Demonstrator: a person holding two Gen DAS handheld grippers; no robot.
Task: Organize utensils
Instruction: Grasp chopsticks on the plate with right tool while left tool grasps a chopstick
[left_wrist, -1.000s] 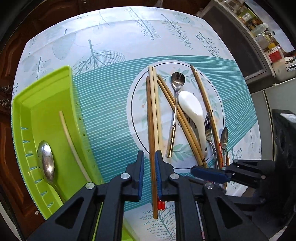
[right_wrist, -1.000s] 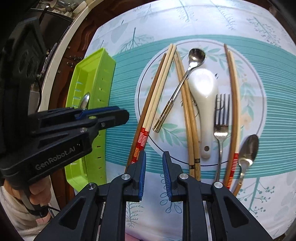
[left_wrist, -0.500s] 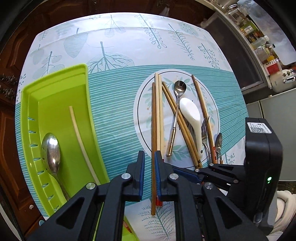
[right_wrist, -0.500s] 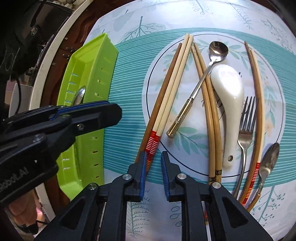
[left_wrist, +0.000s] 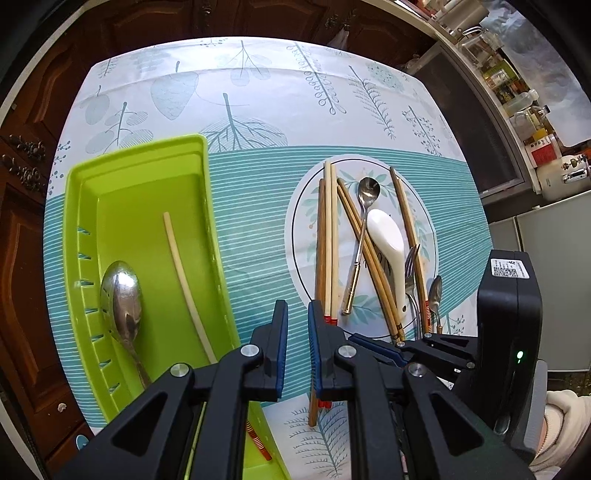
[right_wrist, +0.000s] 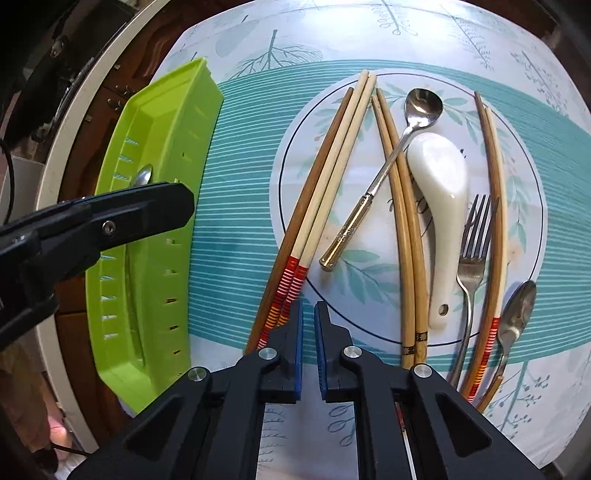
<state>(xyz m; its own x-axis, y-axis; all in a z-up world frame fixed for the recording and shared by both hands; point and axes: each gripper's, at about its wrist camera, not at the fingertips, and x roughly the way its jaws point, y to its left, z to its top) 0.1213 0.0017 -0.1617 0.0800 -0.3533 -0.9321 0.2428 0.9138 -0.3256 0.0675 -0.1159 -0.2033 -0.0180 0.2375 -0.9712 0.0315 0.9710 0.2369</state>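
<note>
1. Your right gripper (right_wrist: 308, 310) points steeply down at the worktop (left_wrist: 258, 110), which carries a white and teal leaf-print cloth. Its fingers have just been closing and are now clenched, with nothing between them.
2. Just beside its left fingertip are the red-striped ends of two pale wooden chopsticks (right_wrist: 332, 177). A dark brown wooden chopstick (right_wrist: 314, 177) lies against them on the left.
3. Your left gripper (left_wrist: 297, 314) is over the gap between the tray and the pile. Its fingers are clenched too, and you hold nothing in them.
4. The other loose utensils lie together on the white round patch of the cloth (right_wrist: 528, 155), from left to right:
   - a small steel spoon with a gold handle (right_wrist: 391, 155), which crosses a pair of tan bamboo chopsticks (right_wrist: 406, 240);
   - a white ceramic soup spoon (right_wrist: 443, 192);
   - a steel fork (right_wrist: 472, 251);
   - two curved chopsticks (right_wrist: 498, 221);
   - a small dark metal spoon (right_wrist: 517, 310).
5. To the left, near the edge of the worktop, stands the lime-green plastic tray with slotted wall (left_wrist: 136, 155). A large steel spoon (left_wrist: 122, 295) and one cream chopstick (left_wrist: 181, 266) lie inside it, apart from each other.
6. Behind the worktop you see dark wooden cabinet doors (left_wrist: 258, 18).
</note>
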